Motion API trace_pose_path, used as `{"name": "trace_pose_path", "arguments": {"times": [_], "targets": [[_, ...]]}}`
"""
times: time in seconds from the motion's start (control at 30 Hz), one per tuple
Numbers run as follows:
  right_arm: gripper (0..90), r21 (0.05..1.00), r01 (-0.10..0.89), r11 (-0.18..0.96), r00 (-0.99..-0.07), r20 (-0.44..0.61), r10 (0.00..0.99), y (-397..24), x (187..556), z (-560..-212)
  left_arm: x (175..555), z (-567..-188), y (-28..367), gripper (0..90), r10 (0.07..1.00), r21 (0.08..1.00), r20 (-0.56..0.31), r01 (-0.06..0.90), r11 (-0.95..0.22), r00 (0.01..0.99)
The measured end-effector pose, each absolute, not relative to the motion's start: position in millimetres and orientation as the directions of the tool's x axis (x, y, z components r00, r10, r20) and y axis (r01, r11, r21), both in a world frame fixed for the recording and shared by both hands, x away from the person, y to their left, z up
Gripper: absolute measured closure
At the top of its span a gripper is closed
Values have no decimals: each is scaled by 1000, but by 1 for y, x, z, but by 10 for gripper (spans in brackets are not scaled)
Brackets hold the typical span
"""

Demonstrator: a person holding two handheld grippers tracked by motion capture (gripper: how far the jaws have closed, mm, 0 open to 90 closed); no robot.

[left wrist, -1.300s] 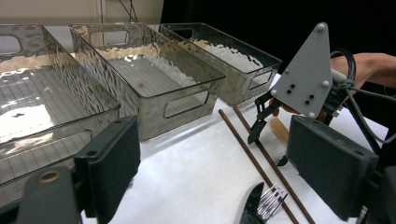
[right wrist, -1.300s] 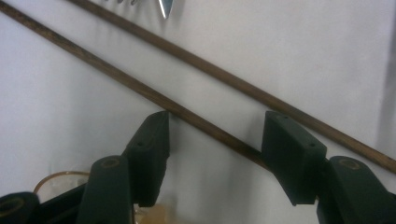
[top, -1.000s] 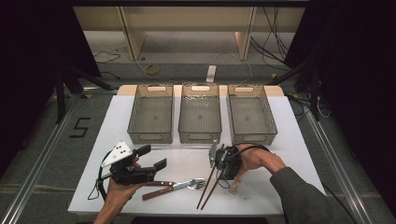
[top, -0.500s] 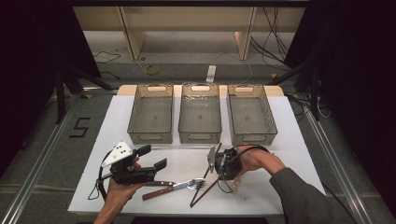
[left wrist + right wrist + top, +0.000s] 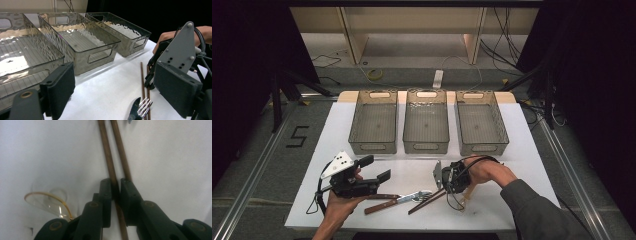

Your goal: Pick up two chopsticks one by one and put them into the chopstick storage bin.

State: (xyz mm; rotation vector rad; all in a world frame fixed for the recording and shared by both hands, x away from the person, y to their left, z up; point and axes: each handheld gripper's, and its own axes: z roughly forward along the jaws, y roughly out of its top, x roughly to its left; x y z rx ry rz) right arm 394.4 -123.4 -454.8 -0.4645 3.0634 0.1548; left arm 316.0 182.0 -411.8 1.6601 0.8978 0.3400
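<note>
Wooden chopsticks (image 5: 111, 167) lie on the white table (image 5: 522, 150); the right tongs (image 5: 115, 185) have just closed their jaws onto one stick, the other lying just beside. A fork (image 5: 414, 196) and knife (image 5: 379, 204) rest between the two tongs. The left tongs (image 5: 374, 172) hover wide open, empty. Three trays (image 5: 426, 125) stand beyond.

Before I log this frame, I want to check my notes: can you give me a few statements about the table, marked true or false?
1. The right tongs are closed on the chopsticks. True; the jaws have just been closing.
2. The left tongs grip the fork. False; they are open and hold nothing.
3. Three bins stand in a row. True.
4. The chopsticks lie in a bin. False; they lie on the table.
5. A fork lies near the chopsticks. True.
</note>
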Motion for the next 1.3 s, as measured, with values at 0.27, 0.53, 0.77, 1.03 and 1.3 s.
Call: {"name": "trace_pose_path", "arguments": {"times": [0.27, 0.53, 0.77, 1.03, 1.3], "targets": [[847, 100, -340, 935, -940, -56, -336, -125, 393, -455, 317, -412, 182, 171, 711, 924, -238, 379, -44, 662], [853, 81, -368, 926, -930, -57, -364, -130, 390, -453, 317, -413, 182, 171, 710, 923, -243, 383, -40, 661], [854, 119, -331, 936, -943, -78, -324, -138, 385, -438, 318, -413, 181, 170, 709, 919, -241, 390, -52, 662], [854, 195, -292, 937, -953, -141, -268, -148, 381, -418, 319, -413, 171, 171, 701, 916, -217, 389, -94, 679], [854, 206, -263, 943, -954, -200, -222, -148, 381, -403, 324, -410, 150, 171, 684, 892, -137, 390, -230, 716]]}}
